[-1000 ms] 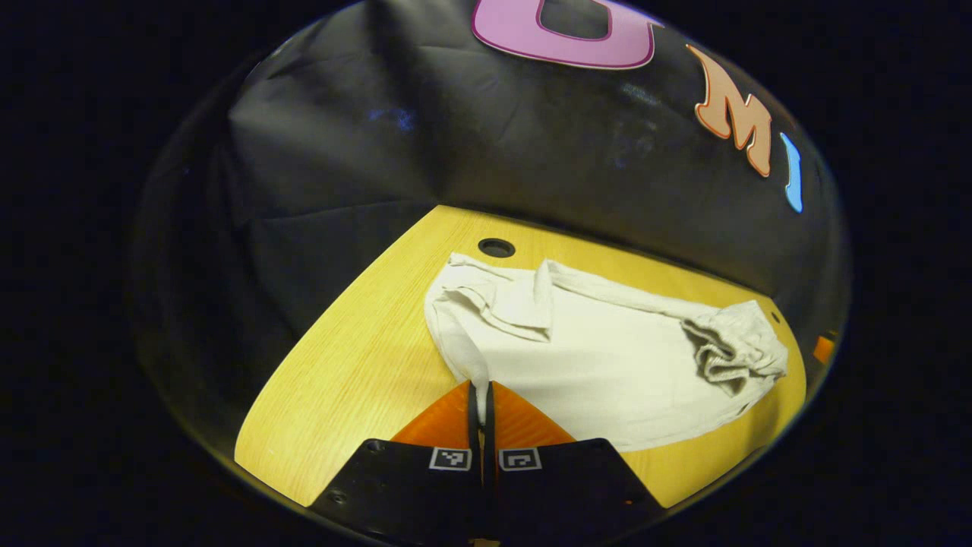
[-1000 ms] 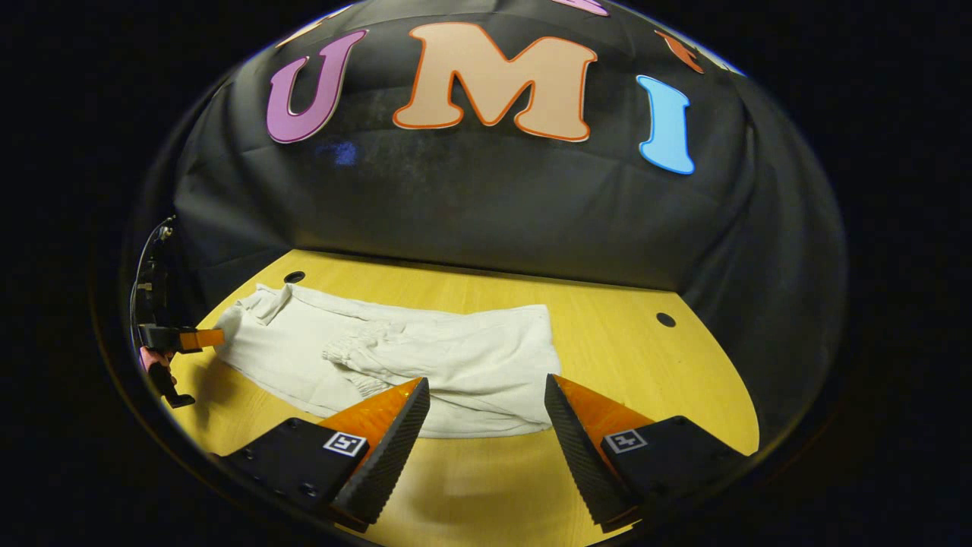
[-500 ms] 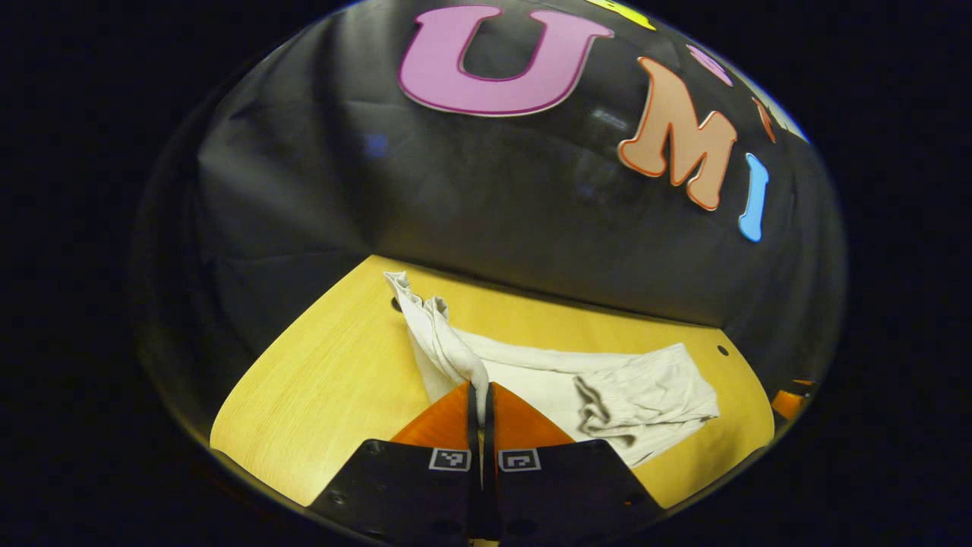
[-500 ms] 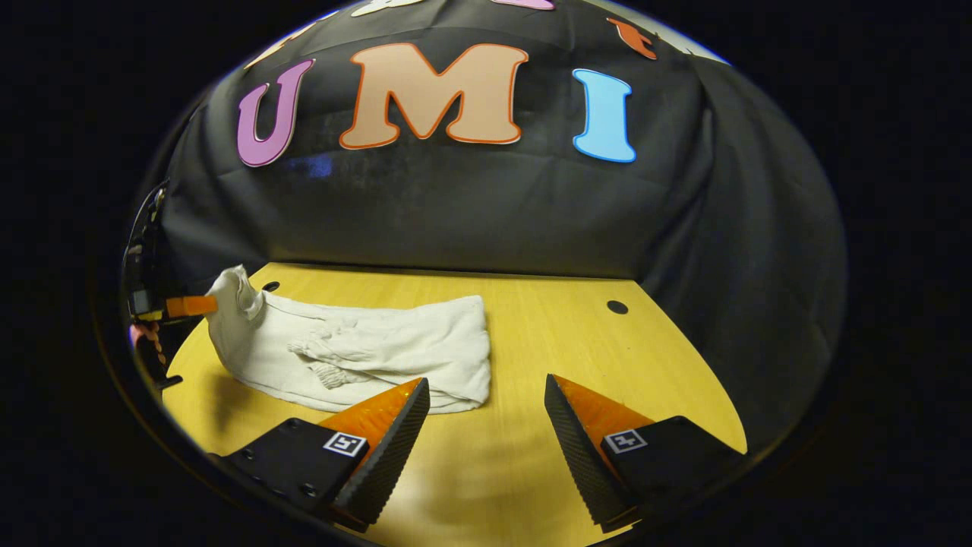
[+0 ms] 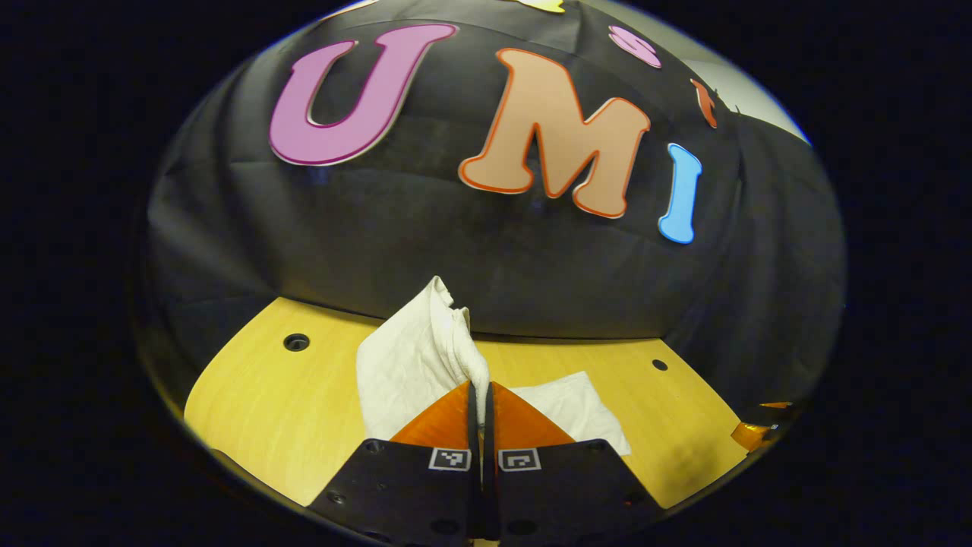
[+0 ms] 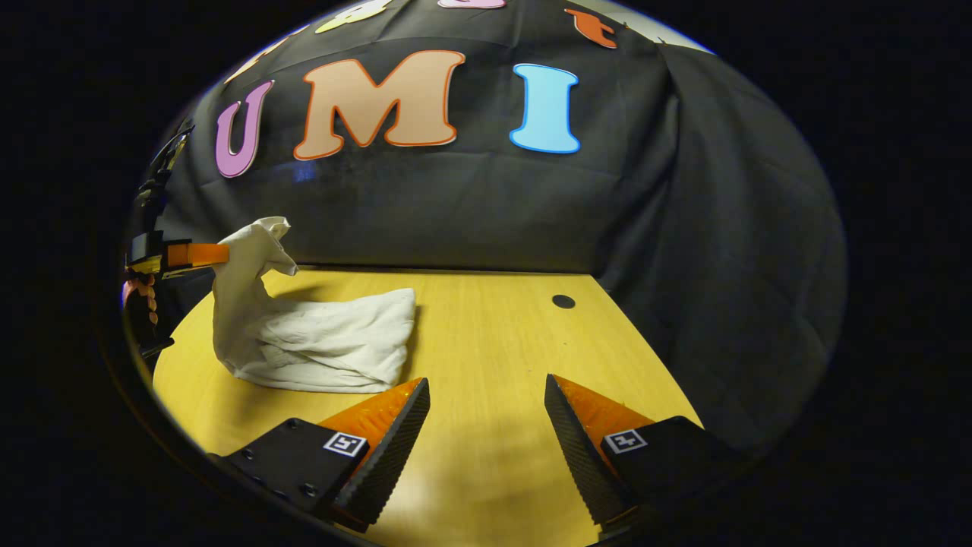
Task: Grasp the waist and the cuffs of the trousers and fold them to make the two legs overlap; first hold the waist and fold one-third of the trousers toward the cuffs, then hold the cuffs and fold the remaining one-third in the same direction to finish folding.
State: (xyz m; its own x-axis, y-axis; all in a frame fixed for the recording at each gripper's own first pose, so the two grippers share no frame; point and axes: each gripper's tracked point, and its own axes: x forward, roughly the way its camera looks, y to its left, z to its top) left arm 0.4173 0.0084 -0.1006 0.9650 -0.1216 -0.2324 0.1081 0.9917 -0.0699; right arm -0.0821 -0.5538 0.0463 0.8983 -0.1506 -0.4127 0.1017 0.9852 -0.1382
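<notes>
Left tongs (image 5: 480,395) have lifted the trousers' (image 6: 319,342) end higher; right tongs (image 6: 486,410) gaping.

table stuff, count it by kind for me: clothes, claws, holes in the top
trousers: 1
claws: 2, the left claw shut on the trousers, the right claw open
holes in the table: 2
total: 5

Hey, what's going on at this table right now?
A person is folding pale trousers on a wooden table with two handheld grippers. The left gripper has its jaws shut on one end of the trousers and holds it lifted above the table, while the rest lies bunched on the wood. The right gripper hovers nearby with its jaws open, holding nothing.
</notes>
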